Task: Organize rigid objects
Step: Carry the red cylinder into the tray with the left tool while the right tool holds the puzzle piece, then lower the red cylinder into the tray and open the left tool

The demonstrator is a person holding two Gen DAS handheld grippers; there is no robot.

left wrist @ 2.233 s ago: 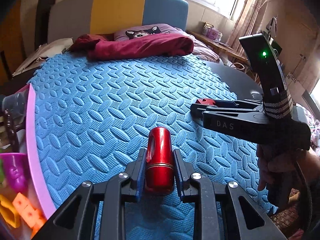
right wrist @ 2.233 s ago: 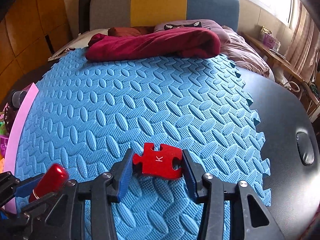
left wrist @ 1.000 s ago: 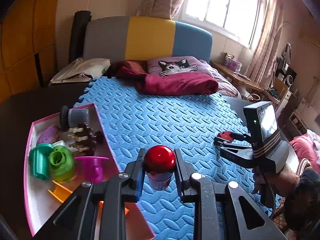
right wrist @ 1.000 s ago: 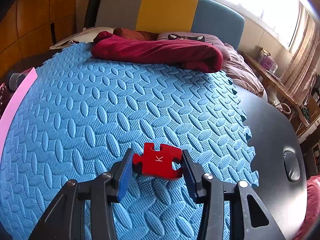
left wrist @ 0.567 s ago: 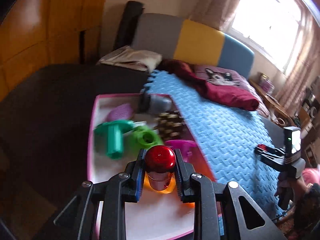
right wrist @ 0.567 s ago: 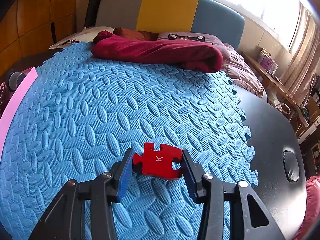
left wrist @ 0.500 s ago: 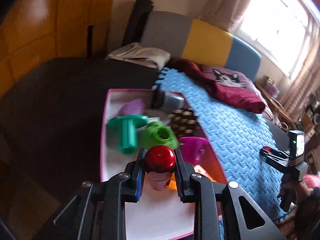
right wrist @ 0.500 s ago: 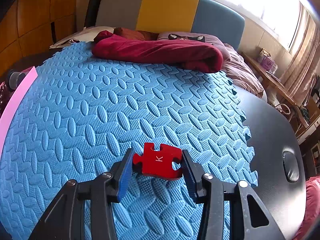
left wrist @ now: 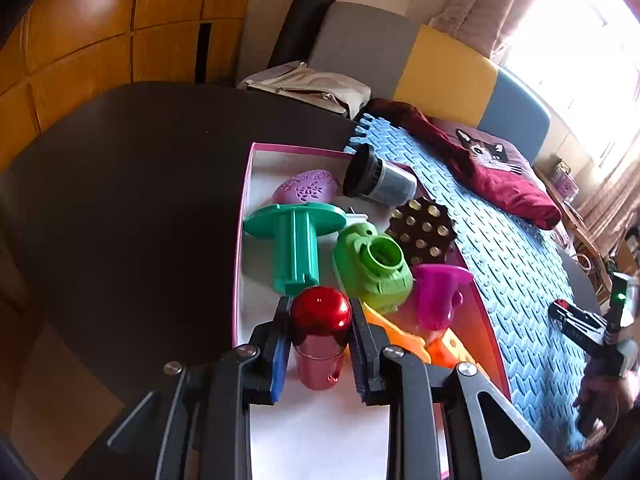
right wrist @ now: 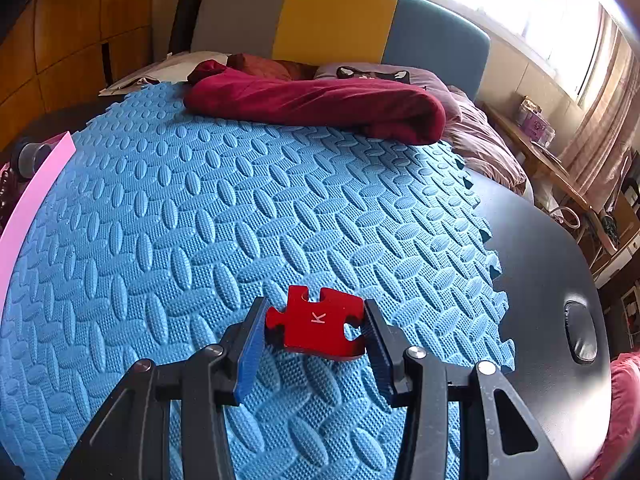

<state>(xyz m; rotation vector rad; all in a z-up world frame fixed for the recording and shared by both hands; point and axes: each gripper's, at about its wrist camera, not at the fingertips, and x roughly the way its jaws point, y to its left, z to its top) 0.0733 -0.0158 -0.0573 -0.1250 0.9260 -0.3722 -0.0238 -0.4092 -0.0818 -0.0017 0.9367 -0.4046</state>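
Observation:
My left gripper (left wrist: 320, 334) is shut on a shiny red metal capsule (left wrist: 320, 330), held upright over the near part of a pink-rimmed white tray (left wrist: 320, 432). The tray holds a teal spool (left wrist: 295, 240), a green toy camera (left wrist: 372, 268), a magenta cup (left wrist: 436, 294), orange pieces (left wrist: 424, 346), a brown studded gear (left wrist: 424, 232), a purple oval (left wrist: 306, 188) and a grey cylinder (left wrist: 380, 180). My right gripper (right wrist: 316, 330) is shut on a red puzzle piece marked K (right wrist: 316, 324), just above the blue foam mat (right wrist: 240, 208). It also shows in the left wrist view (left wrist: 576, 320).
The mat lies on a dark round table (left wrist: 120, 184). A folded dark red cloth (right wrist: 320, 102) lies at the mat's far edge, with a cat pillow (left wrist: 488, 152) and a grey, yellow and blue headboard (right wrist: 336, 20) behind. The tray's pink edge (right wrist: 28, 208) shows left of the mat.
My left gripper has carried the red capsule from the mat leftward over the tray and closer to its contents. The right gripper and puzzle piece have stayed still.

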